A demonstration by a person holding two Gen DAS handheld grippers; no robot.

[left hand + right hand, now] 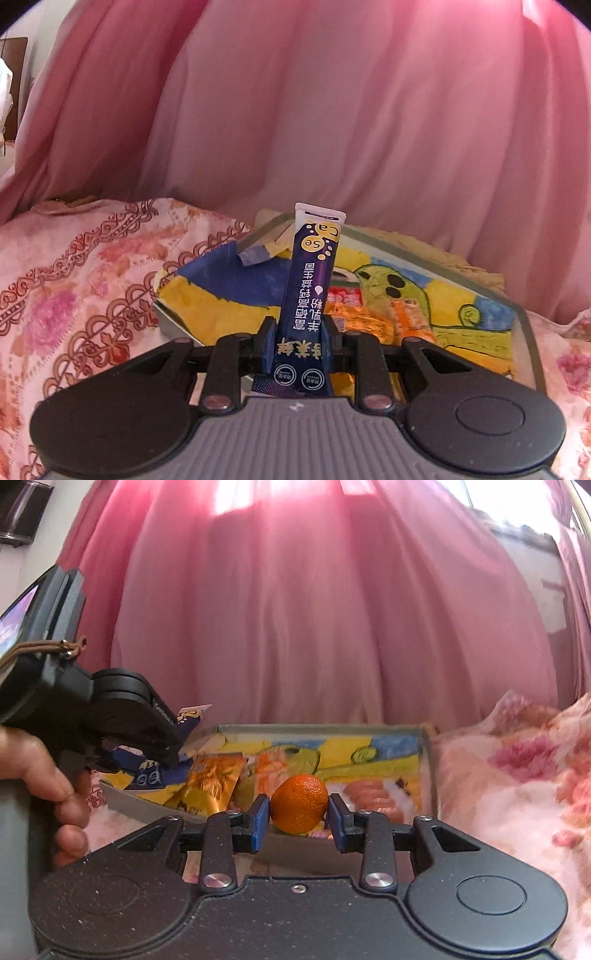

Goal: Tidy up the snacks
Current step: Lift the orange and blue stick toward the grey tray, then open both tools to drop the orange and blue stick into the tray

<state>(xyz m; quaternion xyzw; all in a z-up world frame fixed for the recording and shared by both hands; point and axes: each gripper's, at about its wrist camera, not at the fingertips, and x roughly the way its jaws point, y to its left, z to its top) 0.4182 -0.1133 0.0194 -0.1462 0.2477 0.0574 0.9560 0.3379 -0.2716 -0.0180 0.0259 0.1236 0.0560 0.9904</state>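
Two grippers, one tray, one orange, one blue stick pack, at least two foil packets plus one sausage pack in the tray.

Left gripper (298, 345): blue-padded fingers (269, 341) narrowed onto a long dark-blue glossy stick sachet with white sealed tip (308, 295), clamped near its lower end; sachet stands nearly upright, tip leaning slightly right, rising well past the fingertips. Beyond the fingers lies a shallow grey rectangular tray (528, 332) lined with a yellow-blue-green painted drawing; orange foil packets (347, 299) sit just behind the sachet.

Right gripper (298, 818): fingers (260, 821) about half open, pads touching both sides of a round pebbly-skinned orange mandarin (299, 803), gripped between them over the tray's near rim. Ahead-left of the fingers, a crinkly gold foil packet (212, 782); ahead-right, a clear pack of pinkish sausages (373, 794), blurred. Far left, the other gripper with its sachet, a person's hand (44, 775) around the handle.

Tray rests on pink floral fabric (74, 280); pleated pink curtain (332, 110) behind.
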